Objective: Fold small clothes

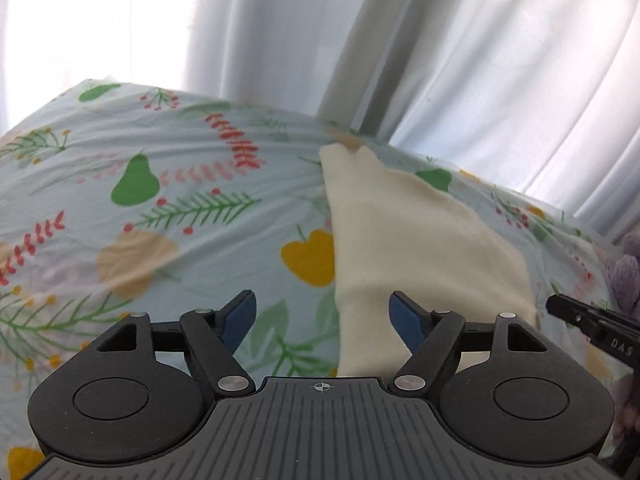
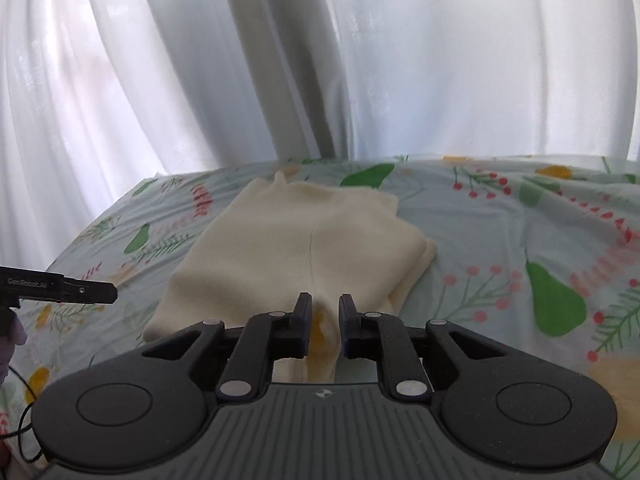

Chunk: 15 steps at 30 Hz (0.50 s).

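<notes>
A small cream knit garment (image 2: 296,248) lies folded on the fruit-and-leaf print sheet (image 2: 500,232). In the left wrist view the garment (image 1: 420,248) runs away from the gripper on the right half. My left gripper (image 1: 322,312) is open and empty, hovering over the garment's near left edge. My right gripper (image 2: 324,320) has its jaws close together with a narrow gap, over the garment's near edge where a yellow mark shows; I cannot tell if it pinches cloth. Each gripper's tip shows in the other's view: the right gripper (image 1: 592,324) and the left gripper (image 2: 84,290).
White sheer curtains (image 2: 360,60) hang right behind the bed's far edge. A lilac fuzzy thing (image 1: 628,276) sits at the right edge of the left wrist view. A black cable (image 2: 24,432) hangs at the lower left of the right wrist view.
</notes>
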Tool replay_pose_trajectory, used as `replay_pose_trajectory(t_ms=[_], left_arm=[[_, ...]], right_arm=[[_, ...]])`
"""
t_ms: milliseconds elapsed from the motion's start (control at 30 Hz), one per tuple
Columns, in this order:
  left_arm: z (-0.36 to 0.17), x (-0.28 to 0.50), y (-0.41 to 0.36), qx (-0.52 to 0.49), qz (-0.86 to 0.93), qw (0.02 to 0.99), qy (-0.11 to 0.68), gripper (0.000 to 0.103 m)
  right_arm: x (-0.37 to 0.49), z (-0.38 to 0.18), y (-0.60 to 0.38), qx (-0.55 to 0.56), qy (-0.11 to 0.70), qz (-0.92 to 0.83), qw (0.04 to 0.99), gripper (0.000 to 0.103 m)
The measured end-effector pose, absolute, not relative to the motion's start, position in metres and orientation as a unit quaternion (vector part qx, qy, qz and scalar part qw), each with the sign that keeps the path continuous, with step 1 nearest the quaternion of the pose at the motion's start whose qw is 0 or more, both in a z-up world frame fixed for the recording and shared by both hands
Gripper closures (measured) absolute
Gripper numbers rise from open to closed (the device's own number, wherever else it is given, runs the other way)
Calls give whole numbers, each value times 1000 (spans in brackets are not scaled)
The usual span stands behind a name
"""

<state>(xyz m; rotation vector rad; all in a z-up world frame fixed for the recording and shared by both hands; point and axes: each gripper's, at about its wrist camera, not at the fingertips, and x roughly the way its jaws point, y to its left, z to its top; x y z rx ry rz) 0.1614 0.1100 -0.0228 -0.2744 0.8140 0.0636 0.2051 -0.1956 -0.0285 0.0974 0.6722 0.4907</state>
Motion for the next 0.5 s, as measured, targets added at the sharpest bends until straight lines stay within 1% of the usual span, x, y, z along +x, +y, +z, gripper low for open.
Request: replay_pose_trajectory(t_ms=[67,100,167,200,233,333,400,500], left_arm=[[-35,185,101,-133,37,906,400,27],[-43,195,96,-129,48,900,413,35],[-58,204,88,-115,49,897,423,32],[-64,205,86,-115,50,896,425,27],[-67,203,86,-122,56,894,427,21],[-74,200,88,-123,51,886,445,19],[-77,198,85,-109,52,883,454,19],[-83,194,84,-104,54,882,457,19]], right_arm=[[217,-37,-171,27,333,256,907,89],[221,-43,-160,12,336,267,903,89],[222,-58,-143,-40,334,272,902,90],[221,-68,-138,-77,333,255,904,93],[217,-73,-140,-89,316,256,909,98],[210,-77,-155,-79,304,255,914,103],[210,-75,-160,-68,311,253,913,103],[207,-71,-155,-83,324,251,908,103]])
